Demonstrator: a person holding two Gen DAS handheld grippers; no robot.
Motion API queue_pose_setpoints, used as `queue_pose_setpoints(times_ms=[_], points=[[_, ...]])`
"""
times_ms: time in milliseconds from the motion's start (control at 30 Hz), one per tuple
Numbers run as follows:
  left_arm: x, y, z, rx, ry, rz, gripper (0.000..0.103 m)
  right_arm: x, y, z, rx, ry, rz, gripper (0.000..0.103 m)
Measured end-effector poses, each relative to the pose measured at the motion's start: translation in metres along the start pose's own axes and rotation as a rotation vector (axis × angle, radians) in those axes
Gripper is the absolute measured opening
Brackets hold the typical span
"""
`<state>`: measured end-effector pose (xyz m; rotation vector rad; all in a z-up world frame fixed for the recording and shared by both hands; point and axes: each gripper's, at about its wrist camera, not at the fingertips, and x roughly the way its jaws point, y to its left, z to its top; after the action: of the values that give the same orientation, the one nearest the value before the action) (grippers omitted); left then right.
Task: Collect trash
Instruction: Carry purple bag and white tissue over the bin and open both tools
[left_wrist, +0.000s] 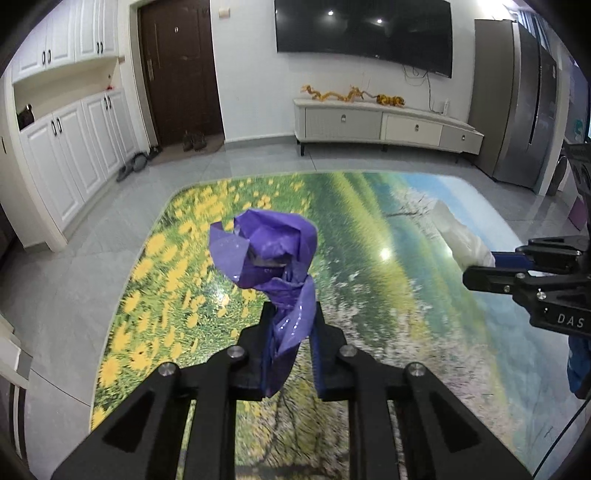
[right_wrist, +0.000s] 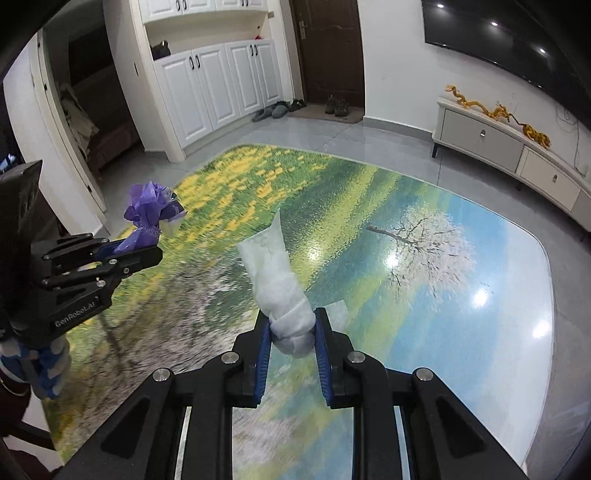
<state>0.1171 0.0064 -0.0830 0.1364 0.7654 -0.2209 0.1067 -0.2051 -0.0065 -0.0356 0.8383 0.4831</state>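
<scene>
My left gripper (left_wrist: 290, 314) is shut on a crumpled purple wrapper (left_wrist: 266, 251), which sticks up past the fingertips above the floor mat. The same wrapper (right_wrist: 147, 206) shows in the right wrist view, held by the left gripper (right_wrist: 147, 247) at the left edge. My right gripper (right_wrist: 291, 325) is shut on a crumpled white tissue (right_wrist: 273, 277) that stands up between the blue pads. The tissue (left_wrist: 458, 236) and the right gripper (left_wrist: 480, 266) also show at the right in the left wrist view. Both grippers hang above the mat.
A glossy landscape-print floor mat (right_wrist: 424, 258) covers grey floor tiles. A white TV cabinet (left_wrist: 388, 125) stands under a wall TV (left_wrist: 364, 31). White cupboards (left_wrist: 70, 147), a dark door (left_wrist: 181, 70), shoes (right_wrist: 336, 105) and a grey fridge (left_wrist: 524, 103) line the walls.
</scene>
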Motion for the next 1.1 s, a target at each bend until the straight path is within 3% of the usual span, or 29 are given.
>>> queue_pose_setpoints(times_ms=[567,800,1100], points=[[-0.086,-0.044,-0.010,0.043,-0.118,0.036,0.016,-0.114,0.003,-0.047,0.103,-0.175,-0.039,0.021],[-0.104,-0.060,-0.011,0.050,-0.140,0.040,0.016,-0.160,-0.006,-0.078,0.125,-0.217,-0.097,0.021],[-0.103,-0.086,-0.008,0.072,-0.136,0.027,0.016,-0.180,-0.023,-0.115,0.165,-0.213,-0.135,0.021]])
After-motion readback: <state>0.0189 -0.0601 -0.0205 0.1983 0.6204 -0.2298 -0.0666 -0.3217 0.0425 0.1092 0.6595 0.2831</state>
